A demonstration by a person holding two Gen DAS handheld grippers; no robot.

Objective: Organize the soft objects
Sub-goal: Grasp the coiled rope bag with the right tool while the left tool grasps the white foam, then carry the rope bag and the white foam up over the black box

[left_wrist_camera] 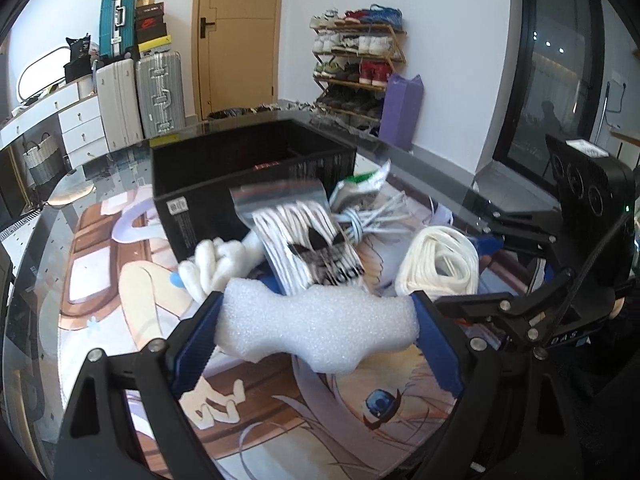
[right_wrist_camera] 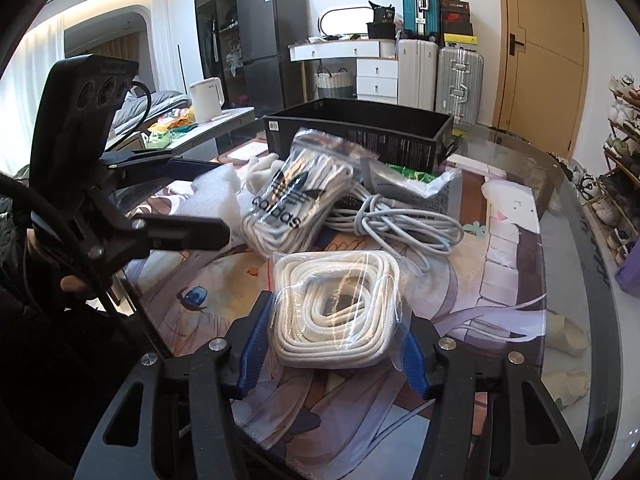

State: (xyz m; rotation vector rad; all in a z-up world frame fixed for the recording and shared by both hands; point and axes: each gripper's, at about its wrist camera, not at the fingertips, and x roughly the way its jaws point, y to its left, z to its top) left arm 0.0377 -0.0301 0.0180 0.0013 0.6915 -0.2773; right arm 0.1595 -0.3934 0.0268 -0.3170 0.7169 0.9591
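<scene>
Sitting on the glass table is a picture mat, and on the mat stands a big black box with its top open. All the soft things lie in front of that box. The bag of Adidas laces leans against the box, its long side running away from the box. Right of it lies a gray cable bundle. The bag of white rope, coiled flat, lies farthest from the box, and the right gripper squeezes it from both sides. The left gripper squeezes a white foam piece, long side running across between its blue fingers.
</scene>
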